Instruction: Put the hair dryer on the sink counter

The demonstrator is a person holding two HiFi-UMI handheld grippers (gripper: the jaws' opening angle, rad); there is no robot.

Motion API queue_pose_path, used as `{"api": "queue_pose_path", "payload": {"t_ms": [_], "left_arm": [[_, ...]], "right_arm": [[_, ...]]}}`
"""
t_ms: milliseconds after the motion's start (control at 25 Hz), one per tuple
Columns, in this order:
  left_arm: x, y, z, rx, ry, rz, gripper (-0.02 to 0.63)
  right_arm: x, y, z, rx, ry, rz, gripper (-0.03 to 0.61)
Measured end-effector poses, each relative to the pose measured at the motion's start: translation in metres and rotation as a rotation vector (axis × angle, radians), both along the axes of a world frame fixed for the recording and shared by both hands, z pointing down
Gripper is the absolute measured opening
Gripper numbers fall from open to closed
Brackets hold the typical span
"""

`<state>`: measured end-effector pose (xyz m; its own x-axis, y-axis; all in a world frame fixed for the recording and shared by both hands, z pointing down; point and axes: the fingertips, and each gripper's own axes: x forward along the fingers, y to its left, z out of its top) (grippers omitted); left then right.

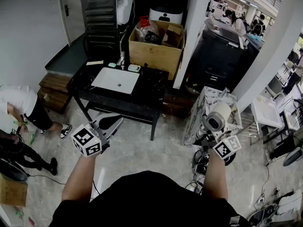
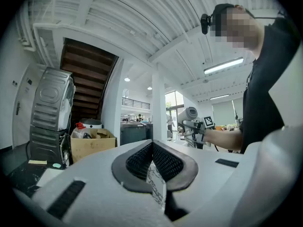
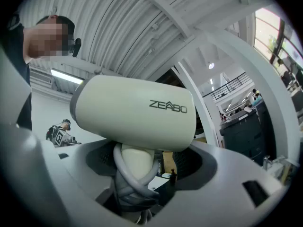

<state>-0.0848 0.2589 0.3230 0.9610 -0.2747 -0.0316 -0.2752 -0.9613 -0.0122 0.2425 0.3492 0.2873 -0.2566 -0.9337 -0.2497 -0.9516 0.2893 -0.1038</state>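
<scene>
In the head view a cream hair dryer (image 1: 217, 118) stands upright at the right, above a marbled cabinet, and my right gripper (image 1: 210, 135) is shut on its handle. The right gripper view shows the dryer body (image 3: 137, 112) filling the middle, with its grey cord wound round the handle between the jaws of the right gripper (image 3: 137, 169). The black sink counter (image 1: 152, 86) with a white basin (image 1: 116, 80) stands ahead and to the left. My left gripper (image 1: 111, 126) hovers in front of the counter's near edge. Its jaws (image 2: 152, 148) are shut with nothing in them.
Behind the counter are a cardboard box (image 1: 156, 46) and a grey appliance (image 1: 99, 13). A white pillar (image 1: 191, 32) rises to the counter's right. The marbled cabinet (image 1: 208, 109) stands below the dryer. A person (image 1: 19, 105) bends at the left. Cables (image 1: 201, 164) lie on the floor.
</scene>
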Motion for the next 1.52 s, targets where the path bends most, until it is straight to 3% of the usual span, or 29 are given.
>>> {"api": "queue_pose_path", "payload": {"t_ms": [280,960,1200,1520], "left_arm": [[0.018,-0.013,-0.001,0.025,0.000,-0.015,0.015],[0.060,-0.038,0.006,0.027,-0.016,-0.031,0.015],[0.068,-0.054,0.001,0.135,0.021,-0.181,0.015],[0.080,-0.069,0.010,0.084,0.013,-0.250,0.015]], "right_arm": [[0.006,-0.020,0.005,-0.019,0.085,0.051,0.319],[0.037,-0.058,0.016,-0.026,0.035,0.023,0.319],[0.051,-0.073,0.027,-0.064,-0.013,-0.019,0.320],[0.061,-0.084,0.035,-0.062,-0.004,-0.036,0.320]]}}
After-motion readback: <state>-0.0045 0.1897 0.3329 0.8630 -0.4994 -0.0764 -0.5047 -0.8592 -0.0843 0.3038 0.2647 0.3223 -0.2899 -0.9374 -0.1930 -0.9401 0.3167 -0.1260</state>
